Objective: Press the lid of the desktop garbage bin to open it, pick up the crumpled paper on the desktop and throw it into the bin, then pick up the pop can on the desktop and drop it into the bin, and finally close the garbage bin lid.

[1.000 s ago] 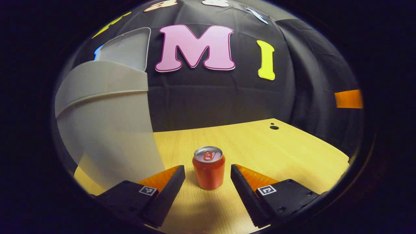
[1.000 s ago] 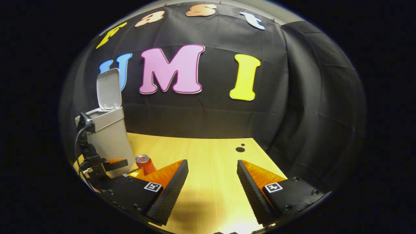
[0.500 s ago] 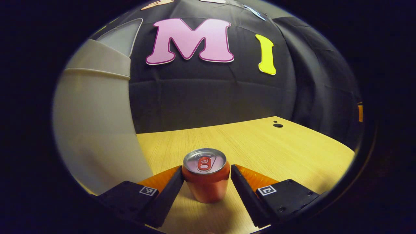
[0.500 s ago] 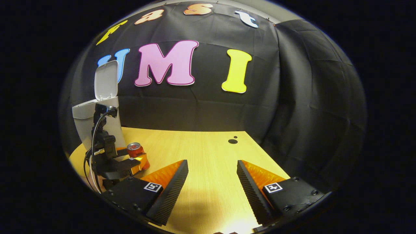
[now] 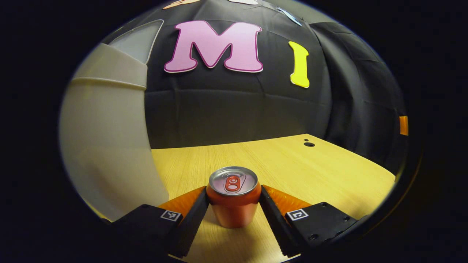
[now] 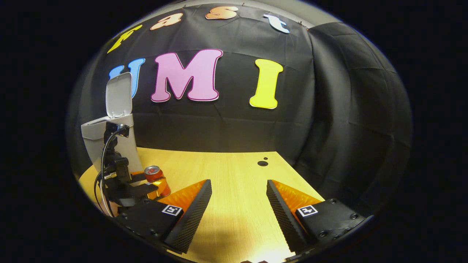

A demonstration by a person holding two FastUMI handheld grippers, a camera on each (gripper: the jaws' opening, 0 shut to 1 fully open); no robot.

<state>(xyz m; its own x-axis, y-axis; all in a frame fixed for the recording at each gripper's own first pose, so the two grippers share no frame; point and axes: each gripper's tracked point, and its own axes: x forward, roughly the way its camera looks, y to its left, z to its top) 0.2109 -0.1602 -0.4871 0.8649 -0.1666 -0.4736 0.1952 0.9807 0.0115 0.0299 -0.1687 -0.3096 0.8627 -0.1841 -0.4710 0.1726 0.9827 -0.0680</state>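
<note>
A red pop can (image 5: 233, 204) stands upright on the wooden desktop (image 5: 314, 171), between the fingers of my left gripper (image 5: 234, 193). Both fingers press on its sides, so the left gripper is shut on it. Just left of it rises the grey garbage bin (image 5: 106, 138), its lid (image 5: 137, 40) standing open. In the right gripper view, the can (image 6: 158, 179) sits in the left gripper (image 6: 148, 187) at the foot of the bin (image 6: 93, 129), whose lid (image 6: 119, 95) points up. My right gripper (image 6: 237, 210) hangs open over bare desktop, well right of the can.
A small dark hole (image 5: 309, 144) marks the desktop near its far right corner; the hole (image 6: 262, 163) is ahead of the right gripper. The black cloth wall closes the back and right. A cable (image 6: 104, 171) hangs by the left gripper.
My left gripper moved forward around the can and closed until both fingers touched its sides. The right gripper drifted only slightly and stayed open.
</note>
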